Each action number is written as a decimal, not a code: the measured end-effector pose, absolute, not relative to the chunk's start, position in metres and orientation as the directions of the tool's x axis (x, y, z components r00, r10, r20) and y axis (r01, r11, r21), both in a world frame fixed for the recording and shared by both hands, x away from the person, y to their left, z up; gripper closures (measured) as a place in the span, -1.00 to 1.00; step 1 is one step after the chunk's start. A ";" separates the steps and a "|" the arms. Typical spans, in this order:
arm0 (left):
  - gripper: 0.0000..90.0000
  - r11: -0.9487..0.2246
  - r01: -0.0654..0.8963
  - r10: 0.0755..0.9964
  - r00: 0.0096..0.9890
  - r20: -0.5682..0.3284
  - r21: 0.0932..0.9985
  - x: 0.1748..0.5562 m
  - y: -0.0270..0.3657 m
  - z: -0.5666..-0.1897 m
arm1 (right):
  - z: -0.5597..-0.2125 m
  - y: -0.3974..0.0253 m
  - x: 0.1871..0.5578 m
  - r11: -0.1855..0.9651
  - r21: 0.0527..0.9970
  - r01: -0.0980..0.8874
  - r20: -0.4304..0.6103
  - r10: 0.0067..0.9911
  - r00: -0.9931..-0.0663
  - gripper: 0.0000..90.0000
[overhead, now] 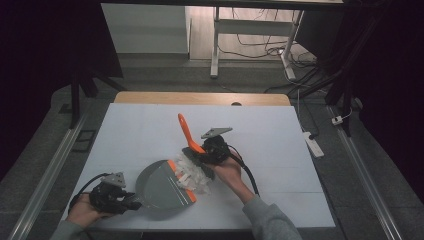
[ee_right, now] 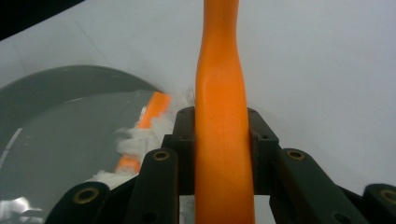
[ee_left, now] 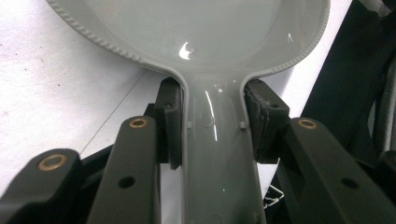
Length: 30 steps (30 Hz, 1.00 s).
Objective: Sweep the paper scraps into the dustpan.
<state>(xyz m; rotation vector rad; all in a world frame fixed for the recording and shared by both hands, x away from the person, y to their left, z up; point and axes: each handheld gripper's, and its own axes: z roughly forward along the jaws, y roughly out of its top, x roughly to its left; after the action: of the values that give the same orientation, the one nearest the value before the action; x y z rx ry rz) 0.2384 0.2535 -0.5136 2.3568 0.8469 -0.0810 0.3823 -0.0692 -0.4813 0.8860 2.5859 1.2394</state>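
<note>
The left gripper (overhead: 131, 204) is clamped on the smooth handle of the glossy grey plastic dustpan (overhead: 161, 187), whose handle is seen between the pads in the left gripper view (ee_left: 217, 154). The pan lies flat on the white table (overhead: 280, 135), its handle pointing toward the near left and its orange-lipped mouth toward the far right. The right gripper (overhead: 200, 151) is closed on the orange plastic brush handle (ee_right: 223, 140), which rises tilted away and leftward. Shredded white scraps (overhead: 192, 172) are heaped at the pan's lip.

White table (overhead: 150, 125), grey dustpan (overhead: 160, 190), white scraps (overhead: 192, 172)
</note>
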 end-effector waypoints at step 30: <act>0.37 -0.588 0.601 0.564 0.784 -0.259 0.541 0.239 0.250 -0.514 | -0.452 -0.098 0.393 0.380 0.827 0.415 0.106 0.618 -0.779 0.56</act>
<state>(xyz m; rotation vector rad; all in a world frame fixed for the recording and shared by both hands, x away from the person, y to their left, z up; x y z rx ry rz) 0.2385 0.2499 -0.5145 2.3467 0.8622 -0.0780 0.3933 -0.0977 -0.4520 0.9214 2.4190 1.3512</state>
